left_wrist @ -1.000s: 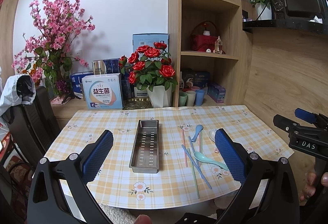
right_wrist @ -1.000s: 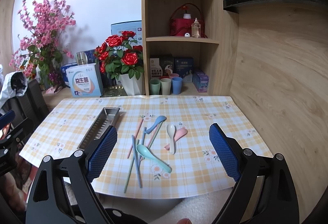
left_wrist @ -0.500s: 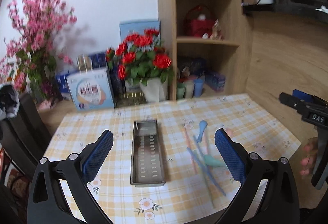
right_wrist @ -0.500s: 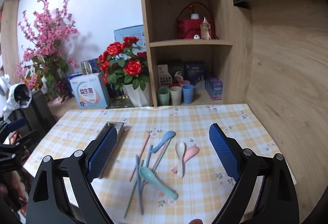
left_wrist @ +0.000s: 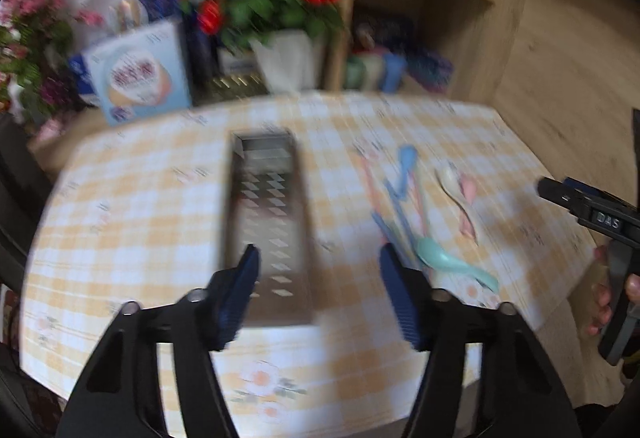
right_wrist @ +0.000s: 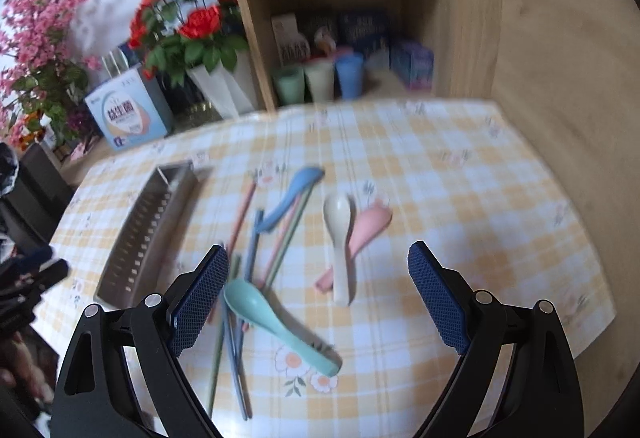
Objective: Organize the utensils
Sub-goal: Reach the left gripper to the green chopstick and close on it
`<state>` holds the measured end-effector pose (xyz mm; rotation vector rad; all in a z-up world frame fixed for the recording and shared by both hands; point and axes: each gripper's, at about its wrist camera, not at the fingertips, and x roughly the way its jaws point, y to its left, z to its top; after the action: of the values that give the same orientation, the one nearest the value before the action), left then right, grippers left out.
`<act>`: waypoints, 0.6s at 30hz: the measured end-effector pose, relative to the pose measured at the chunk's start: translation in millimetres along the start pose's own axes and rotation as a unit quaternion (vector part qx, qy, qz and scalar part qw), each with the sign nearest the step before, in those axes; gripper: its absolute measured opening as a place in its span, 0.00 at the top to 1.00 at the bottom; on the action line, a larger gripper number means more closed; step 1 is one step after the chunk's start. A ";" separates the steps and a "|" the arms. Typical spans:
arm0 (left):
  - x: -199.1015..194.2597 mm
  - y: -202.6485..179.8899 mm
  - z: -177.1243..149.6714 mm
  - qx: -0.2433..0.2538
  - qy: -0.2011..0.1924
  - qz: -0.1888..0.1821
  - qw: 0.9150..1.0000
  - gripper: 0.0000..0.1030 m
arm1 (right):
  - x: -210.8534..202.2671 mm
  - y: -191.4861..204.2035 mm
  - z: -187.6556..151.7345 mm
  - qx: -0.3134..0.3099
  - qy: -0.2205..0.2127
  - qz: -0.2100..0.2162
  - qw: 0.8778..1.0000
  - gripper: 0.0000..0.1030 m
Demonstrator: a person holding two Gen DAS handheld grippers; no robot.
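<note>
Your left gripper [left_wrist: 316, 258] is tipped steeply down over the near end of the metal tray [left_wrist: 266, 222], its jaws closing and roughly half as far apart as they can go, with only the tray's perforated floor showing in the gap and the pads touching nothing. Your right gripper [right_wrist: 318, 260] is pitched down just as steeply above the scattered utensils, fingers spread wide and gripping nothing; the teal spoon [right_wrist: 280, 326] lies just beside the left pad, and the white spoon [right_wrist: 340, 238] and pink spoon [right_wrist: 360, 238], which cross each other, sit between the fingers on the checked tablecloth [right_wrist: 460, 197]. The blue spoon [right_wrist: 292, 193] rests farther back on the loose chopsticks [right_wrist: 240, 278], all of them to the right of the tray and outside it. In the left view your right hand [left_wrist: 612, 294] shows at the right edge, wrapped round its handle. Compared with a second ago, both grippers have dropped toward the table and tilted downward, so the shelf and red roses [right_wrist: 192, 21] have slid to the top of each view, the tray and utensils loom larger, and the left fingers have drawn in from fully spread.
</note>
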<state>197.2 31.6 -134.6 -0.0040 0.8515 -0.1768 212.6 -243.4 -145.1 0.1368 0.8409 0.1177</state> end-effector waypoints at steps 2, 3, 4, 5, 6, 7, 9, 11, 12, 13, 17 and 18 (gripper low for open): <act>20.2 -19.3 -9.3 0.011 0.025 -0.020 0.999 0.65 | 5.4 -3.1 -7.4 -0.003 0.006 -0.001 1.000 0.14; 28.7 -28.5 -13.7 0.015 0.036 -0.028 0.999 0.69 | 6.5 -3.9 -10.3 -0.005 0.008 -0.001 1.000 0.14; 39.3 -38.4 -18.7 0.020 0.051 -0.040 0.998 0.75 | 8.5 -4.9 -12.9 -0.007 0.011 0.001 1.000 0.14; 46.0 -45.7 -22.0 0.023 0.063 -0.049 0.997 0.79 | 10.4 -6.9 -14.8 -0.007 0.015 0.004 1.000 0.14; 55.4 -55.2 -26.9 0.028 0.078 -0.062 0.995 0.80 | 13.0 -7.7 -15.3 -0.007 0.015 0.004 1.000 0.14; 62.1 -61.6 -30.1 0.031 0.088 -0.068 0.993 0.80 | 15.0 -9.6 -16.1 -0.006 0.016 0.003 1.000 0.14; 76.7 -72.7 -36.5 0.036 0.111 -0.082 0.990 0.82 | 17.2 -14.4 -17.6 0.001 0.018 0.003 1.000 0.14; 86.7 -79.0 -41.2 0.037 0.126 -0.091 0.987 0.83 | 19.1 -19.4 -18.2 0.009 0.020 0.005 1.000 0.14; 91.3 -81.8 -43.2 0.039 0.134 -0.096 0.986 0.83 | 19.9 -20.4 -18.3 0.012 0.020 0.005 1.000 0.14; 93.6 -83.6 -45.0 0.040 0.138 -0.096 0.985 0.83 | 21.5 -22.5 -18.5 0.016 0.021 0.006 1.000 0.14; 106.4 -79.0 -46.6 0.025 0.153 -0.091 0.984 0.90 | 26.5 -26.3 -19.7 0.024 0.024 0.011 0.999 0.14; 110.4 -77.5 -46.5 0.019 0.156 -0.090 0.983 0.90 | 27.1 -26.7 -20.5 0.024 0.024 0.012 0.999 0.14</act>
<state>221.7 -59.0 -242.1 -0.0173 1.1616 -0.3714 216.5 -263.9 -183.0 0.1899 0.8913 0.1243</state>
